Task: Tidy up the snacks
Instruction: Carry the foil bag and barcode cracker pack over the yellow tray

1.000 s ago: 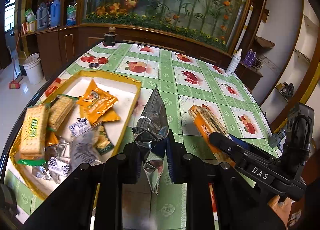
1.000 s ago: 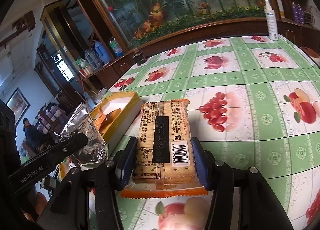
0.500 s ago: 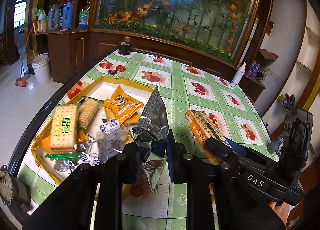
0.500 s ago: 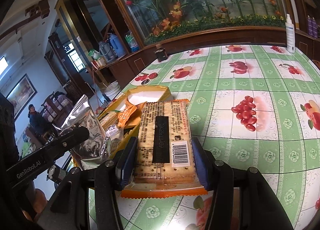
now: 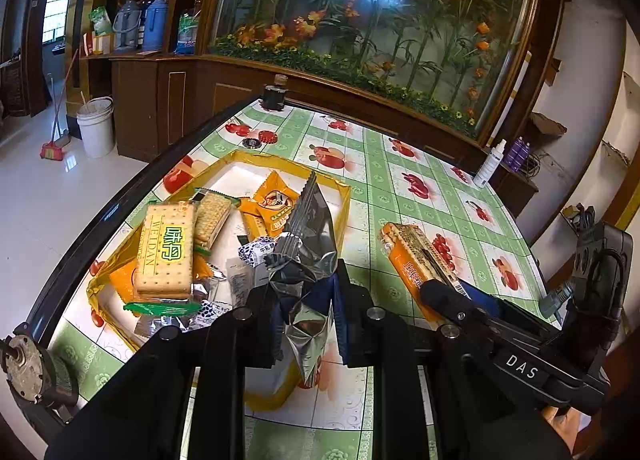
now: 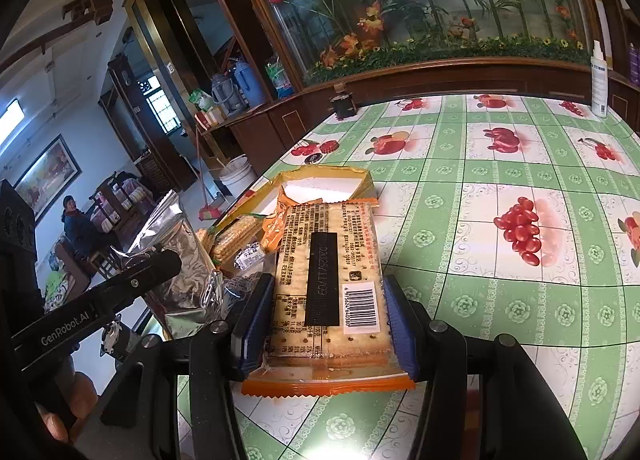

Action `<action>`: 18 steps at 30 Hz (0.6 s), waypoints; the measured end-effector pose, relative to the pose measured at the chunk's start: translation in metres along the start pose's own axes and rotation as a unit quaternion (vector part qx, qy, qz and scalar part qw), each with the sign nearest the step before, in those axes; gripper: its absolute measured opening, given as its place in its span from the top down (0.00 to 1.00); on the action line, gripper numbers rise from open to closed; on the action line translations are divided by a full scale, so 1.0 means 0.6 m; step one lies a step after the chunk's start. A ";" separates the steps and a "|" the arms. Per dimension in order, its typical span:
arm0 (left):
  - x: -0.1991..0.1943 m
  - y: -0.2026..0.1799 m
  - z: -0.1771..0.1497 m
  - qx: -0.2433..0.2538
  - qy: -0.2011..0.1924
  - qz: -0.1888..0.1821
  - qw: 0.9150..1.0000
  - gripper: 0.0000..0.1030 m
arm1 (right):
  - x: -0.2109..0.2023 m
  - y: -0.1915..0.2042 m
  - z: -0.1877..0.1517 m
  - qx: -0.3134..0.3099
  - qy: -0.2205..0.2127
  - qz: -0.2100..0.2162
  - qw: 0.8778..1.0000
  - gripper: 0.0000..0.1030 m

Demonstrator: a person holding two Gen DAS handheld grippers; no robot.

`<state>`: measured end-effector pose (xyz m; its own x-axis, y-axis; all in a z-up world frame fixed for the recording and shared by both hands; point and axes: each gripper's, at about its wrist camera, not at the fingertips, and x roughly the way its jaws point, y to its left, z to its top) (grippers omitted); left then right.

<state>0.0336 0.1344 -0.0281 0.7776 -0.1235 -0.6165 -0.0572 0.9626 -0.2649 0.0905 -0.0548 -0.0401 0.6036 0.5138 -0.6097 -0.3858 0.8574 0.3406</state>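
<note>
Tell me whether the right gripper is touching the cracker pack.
Touching. The right wrist view shows the right gripper with both blue pads pressed against the cracker pack's sides.

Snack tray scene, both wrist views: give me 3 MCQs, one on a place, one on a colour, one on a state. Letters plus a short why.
1. Where does the WEIDAN cracker pack lie?
A. in the yellow tray
B. on the bare tablecloth
C. in the right tool

2. What colour is the pouch in the left tool?
A. orange
B. silver
C. green

3. What state is the right tool in?
A. open and empty
B. shut on the orange-edged cracker pack
C. shut on a bottle

Answers:
1 A, it rests on other snacks inside the tray's rim.
2 B, the crinkled foil between the fingers is silver.
3 B, both blue pads press the pack's long sides, barcode face up.
</note>
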 end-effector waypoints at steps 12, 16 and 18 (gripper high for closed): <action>0.005 0.027 0.006 -0.013 -0.001 0.012 1.000 0.82 | 0.022 0.009 0.008 -0.002 0.004 0.010 1.000 0.48; 0.010 0.049 0.006 -0.021 -0.001 0.027 0.999 0.82 | 0.031 0.016 0.012 -0.008 0.006 0.012 1.000 0.48; 0.015 0.064 0.006 -0.031 0.003 0.032 0.999 0.82 | 0.036 0.021 0.017 -0.010 0.006 0.014 1.000 0.48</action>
<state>0.0407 0.1709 -0.0414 0.7677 -0.0629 -0.6377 -0.1460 0.9519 -0.2696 0.1055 -0.0328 -0.0418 0.5833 0.5373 -0.6092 -0.4170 0.8417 0.3431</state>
